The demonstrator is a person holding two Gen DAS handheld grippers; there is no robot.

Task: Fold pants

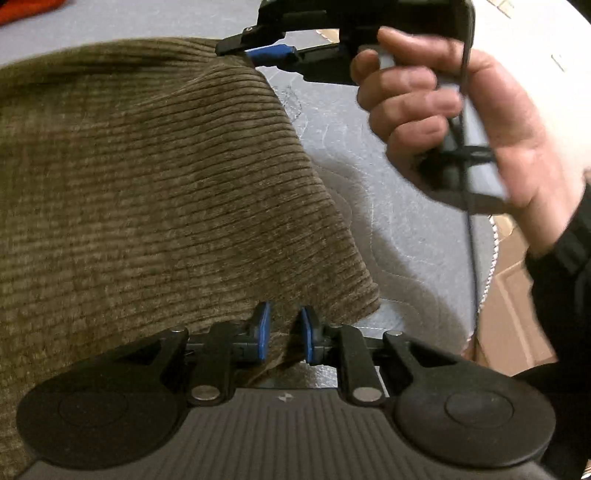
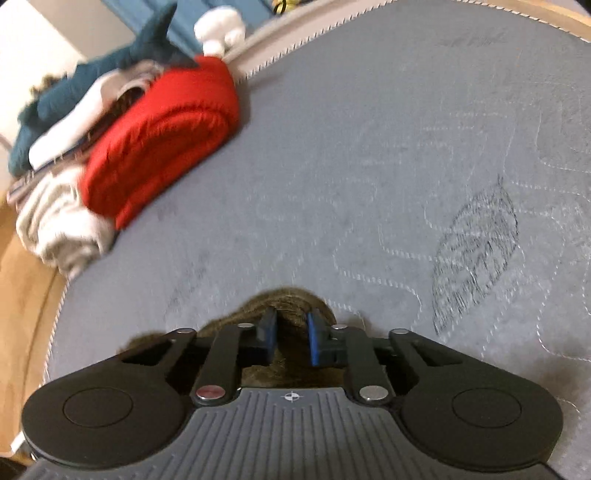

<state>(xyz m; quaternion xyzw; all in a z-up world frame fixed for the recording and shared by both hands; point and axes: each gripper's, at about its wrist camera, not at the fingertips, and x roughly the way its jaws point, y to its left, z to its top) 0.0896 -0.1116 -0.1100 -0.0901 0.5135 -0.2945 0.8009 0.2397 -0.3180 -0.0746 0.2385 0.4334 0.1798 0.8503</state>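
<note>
**Gripping the corduroy pants at two points above the mattress**

Holding a bunched fold of the olive-brown ribbed corduroy pants (image 1: 147,177), the left gripper (image 1: 284,328) is keeping its blue-padded fingers (image 1: 263,328) narrow, with cloth pinched between them. The pants are spreading away from it in a broad sheet over the grey quilted mattress (image 1: 388,192), filling the left of that camera's view.

At the far edge of the sheet, the right gripper (image 1: 271,55) is showing in the left wrist view, carried by a person's hand (image 1: 443,118) in a dark sleeve. Its blue pad is lying against the cloth edge. In its own camera the right gripper (image 2: 290,338) is pinching a small tuft of the same brown fabric (image 2: 291,302) between narrow fingers (image 2: 313,339), over the mattress (image 2: 369,147) and its stitched leaf pattern (image 2: 476,254).

Near the mattress's far left corner, a folded red garment (image 2: 162,136) is lying on pale cream cloth (image 2: 62,225), beside a dark teal plush toy (image 2: 92,77) and a white soft thing (image 2: 221,26).
</note>
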